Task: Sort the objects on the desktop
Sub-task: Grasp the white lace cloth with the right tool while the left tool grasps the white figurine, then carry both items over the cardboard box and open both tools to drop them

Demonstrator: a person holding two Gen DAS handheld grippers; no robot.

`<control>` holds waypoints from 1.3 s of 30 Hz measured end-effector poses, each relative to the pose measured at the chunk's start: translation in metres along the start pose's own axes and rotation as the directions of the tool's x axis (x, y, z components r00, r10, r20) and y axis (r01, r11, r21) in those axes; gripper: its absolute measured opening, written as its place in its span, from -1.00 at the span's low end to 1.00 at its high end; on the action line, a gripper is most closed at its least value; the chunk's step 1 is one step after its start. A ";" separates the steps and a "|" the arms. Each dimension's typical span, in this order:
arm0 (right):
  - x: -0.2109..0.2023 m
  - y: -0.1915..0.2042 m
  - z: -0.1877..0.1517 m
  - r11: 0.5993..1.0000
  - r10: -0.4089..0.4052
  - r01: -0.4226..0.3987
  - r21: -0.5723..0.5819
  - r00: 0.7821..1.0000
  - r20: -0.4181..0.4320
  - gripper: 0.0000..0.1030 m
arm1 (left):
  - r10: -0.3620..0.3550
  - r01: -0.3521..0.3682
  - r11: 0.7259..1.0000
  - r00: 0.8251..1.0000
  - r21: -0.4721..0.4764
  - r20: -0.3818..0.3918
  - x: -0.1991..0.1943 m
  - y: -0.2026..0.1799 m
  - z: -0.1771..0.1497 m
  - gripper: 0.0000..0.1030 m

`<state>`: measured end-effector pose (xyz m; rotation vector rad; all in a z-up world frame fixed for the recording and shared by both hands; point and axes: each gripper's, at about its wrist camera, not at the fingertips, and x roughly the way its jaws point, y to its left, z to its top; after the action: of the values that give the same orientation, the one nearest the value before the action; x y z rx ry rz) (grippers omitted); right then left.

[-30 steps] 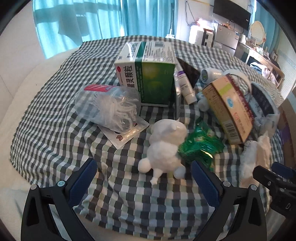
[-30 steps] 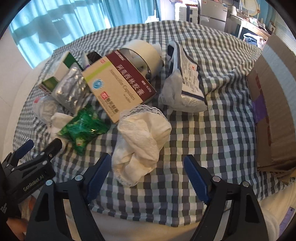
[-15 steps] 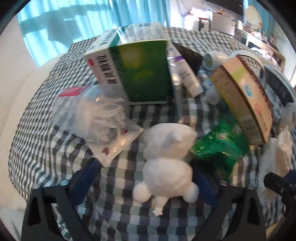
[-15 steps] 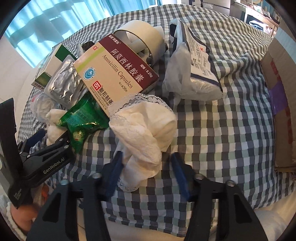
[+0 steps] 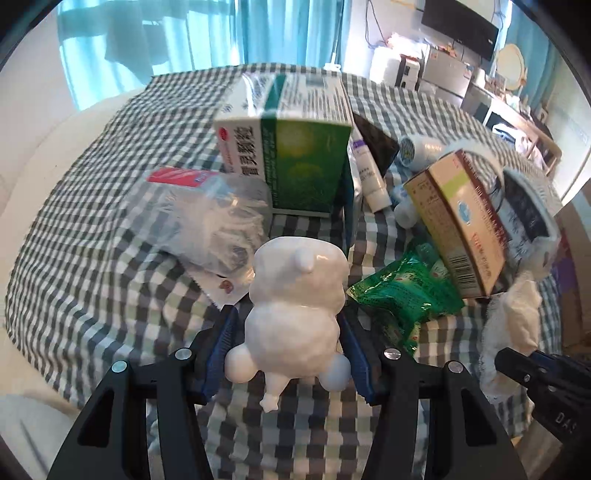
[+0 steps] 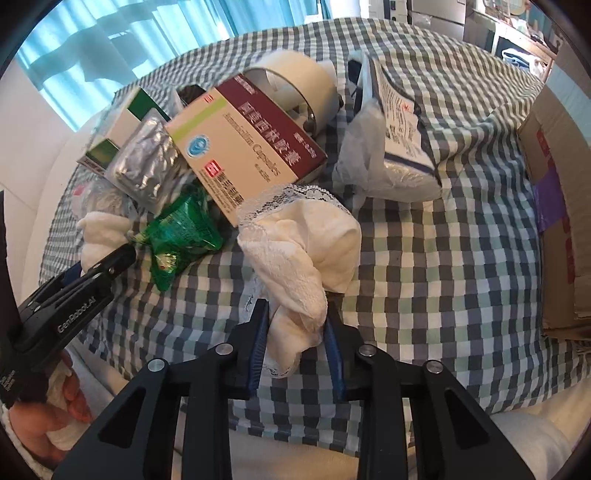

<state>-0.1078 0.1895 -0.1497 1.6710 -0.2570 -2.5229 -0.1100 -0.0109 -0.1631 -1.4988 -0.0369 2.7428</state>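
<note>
In the left wrist view, the left gripper (image 5: pixel 290 354) is closing around a white figurine (image 5: pixel 295 314) at lower centre, its blue pads at the figurine's sides on the checked cloth (image 5: pixel 110 280). A green packet (image 5: pixel 402 299) lies just right. In the right wrist view, the right gripper (image 6: pixel 295 339) is closing on a white lace-edged cloth (image 6: pixel 303 254), pinching its lower end at bottom centre.

Sunlit teal curtains (image 5: pixel 155 40); wall television (image 5: pixel 460 22).
</note>
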 end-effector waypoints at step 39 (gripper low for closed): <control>-0.189 0.020 0.008 0.995 0.087 -0.063 -0.072 0.910 0.405 -0.74 | -0.119 0.103 0.991 0.964 0.080 0.237 -0.171 -0.046 0.027 0.11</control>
<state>-0.0415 0.2041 0.0284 1.0732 -0.2720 -2.7660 -0.0404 0.0301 -0.0037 -1.1045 -0.0307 2.7871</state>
